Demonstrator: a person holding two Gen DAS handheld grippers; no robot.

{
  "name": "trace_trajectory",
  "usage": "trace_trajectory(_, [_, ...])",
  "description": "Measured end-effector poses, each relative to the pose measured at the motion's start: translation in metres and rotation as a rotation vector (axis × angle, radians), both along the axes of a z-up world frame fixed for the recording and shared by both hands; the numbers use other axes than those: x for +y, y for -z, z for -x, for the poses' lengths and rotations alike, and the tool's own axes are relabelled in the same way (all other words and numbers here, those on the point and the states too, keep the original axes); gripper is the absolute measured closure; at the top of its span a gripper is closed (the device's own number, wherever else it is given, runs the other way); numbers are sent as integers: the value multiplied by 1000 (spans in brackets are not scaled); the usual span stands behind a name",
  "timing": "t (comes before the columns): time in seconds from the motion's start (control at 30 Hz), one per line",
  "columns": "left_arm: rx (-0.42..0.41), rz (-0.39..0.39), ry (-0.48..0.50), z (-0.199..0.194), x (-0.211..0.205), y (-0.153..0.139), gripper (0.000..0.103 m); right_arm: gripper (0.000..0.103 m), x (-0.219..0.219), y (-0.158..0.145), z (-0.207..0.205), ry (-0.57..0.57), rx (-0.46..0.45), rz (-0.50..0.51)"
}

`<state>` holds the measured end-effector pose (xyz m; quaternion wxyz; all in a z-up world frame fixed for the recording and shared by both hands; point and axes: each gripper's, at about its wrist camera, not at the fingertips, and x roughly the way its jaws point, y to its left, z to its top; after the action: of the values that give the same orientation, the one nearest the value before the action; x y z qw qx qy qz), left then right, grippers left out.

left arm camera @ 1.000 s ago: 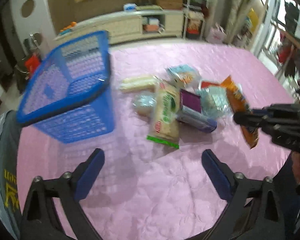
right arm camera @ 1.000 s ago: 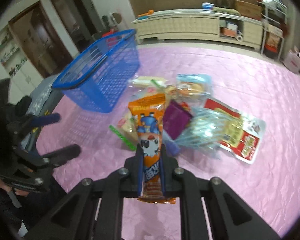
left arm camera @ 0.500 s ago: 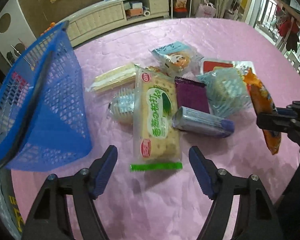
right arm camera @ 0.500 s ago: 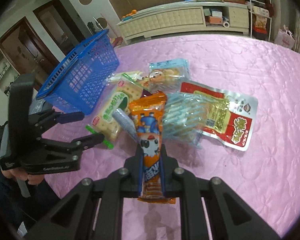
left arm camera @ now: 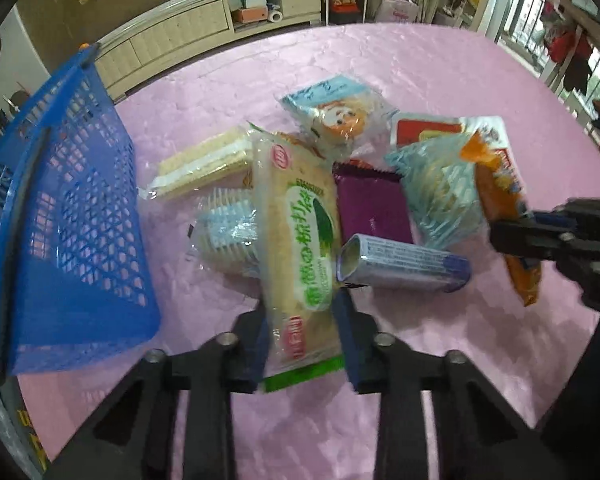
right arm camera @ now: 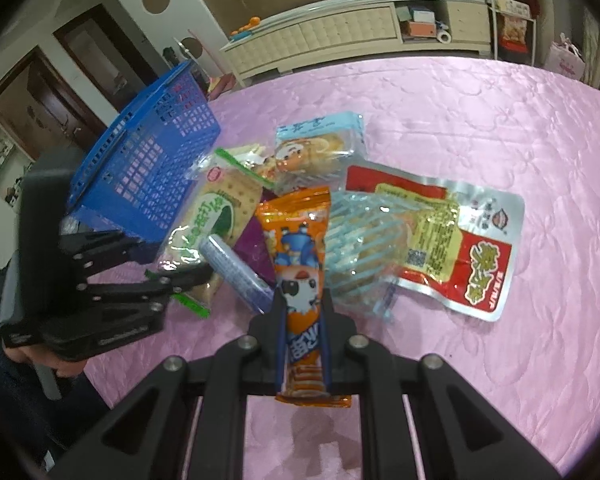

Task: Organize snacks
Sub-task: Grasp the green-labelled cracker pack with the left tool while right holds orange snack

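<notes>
My left fingers [left arm camera: 302, 334] are closing on the cracker pack [left arm camera: 298, 248]; right fingers [right arm camera: 303, 320] grip the orange bar [right arm camera: 300, 256]; I should squeeze gently, lift straight

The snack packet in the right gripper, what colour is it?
Orange packet, with a blue-and-white cartoon figure; the right wrist view shows it best.
</notes>
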<state>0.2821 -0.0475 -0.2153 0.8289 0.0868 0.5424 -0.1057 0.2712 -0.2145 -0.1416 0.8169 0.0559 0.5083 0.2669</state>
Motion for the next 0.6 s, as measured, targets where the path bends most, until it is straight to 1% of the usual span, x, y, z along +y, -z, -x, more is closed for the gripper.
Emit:
trace_trajectory(0.1, [-23,3,-9,12,0,-10,88,85,2,-4,5,0,-6,5])
trace_trajectory(0.17, [-35,12,-18,20,3,-16,91,86,4,-8,9,-2,-10,8])
trace_trajectory(0.37, [-85,30,-41,45,7,-32,91,86,8,-26,20,-4,-28,18])
trace_trajectory(0.47, [-103,35,-50,57,13,-45,91,86,7,-36,25,10,-28,-1])
trace_trajectory(0.6, [-163,52,-44,73,16,-66,91,86,12,-51,34,15,-42,-9])
